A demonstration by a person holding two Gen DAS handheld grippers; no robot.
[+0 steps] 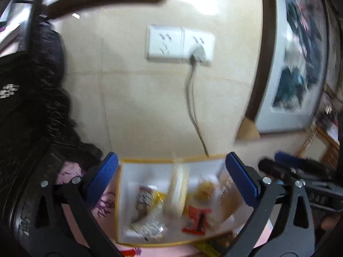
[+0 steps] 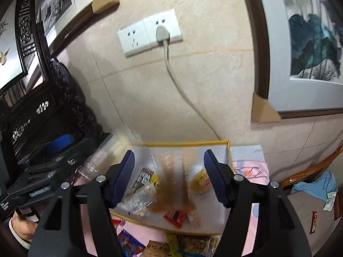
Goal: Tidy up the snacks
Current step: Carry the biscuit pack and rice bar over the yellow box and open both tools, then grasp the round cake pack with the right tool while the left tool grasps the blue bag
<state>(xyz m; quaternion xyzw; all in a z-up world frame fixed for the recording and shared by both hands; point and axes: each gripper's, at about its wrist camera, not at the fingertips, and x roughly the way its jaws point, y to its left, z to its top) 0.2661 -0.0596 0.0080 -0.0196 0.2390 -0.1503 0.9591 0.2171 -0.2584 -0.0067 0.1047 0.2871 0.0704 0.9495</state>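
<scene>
A white tray with a yellow rim sits on the pink cloth against the wall. It holds a red packet, a yellow packet and clear labelled packets. My left gripper hangs above the tray with its blue pads wide apart. A pale packet shows as a vertical blur between them, touching neither. My right gripper is also open over the tray. A brown packet streaks downward between its pads, untouched.
Several loose snack packets lie on the pink cloth in front of the tray. A wall socket with a plugged cord is behind. Dark carved furniture stands at the left, and a wooden chair with blue cloth at the right.
</scene>
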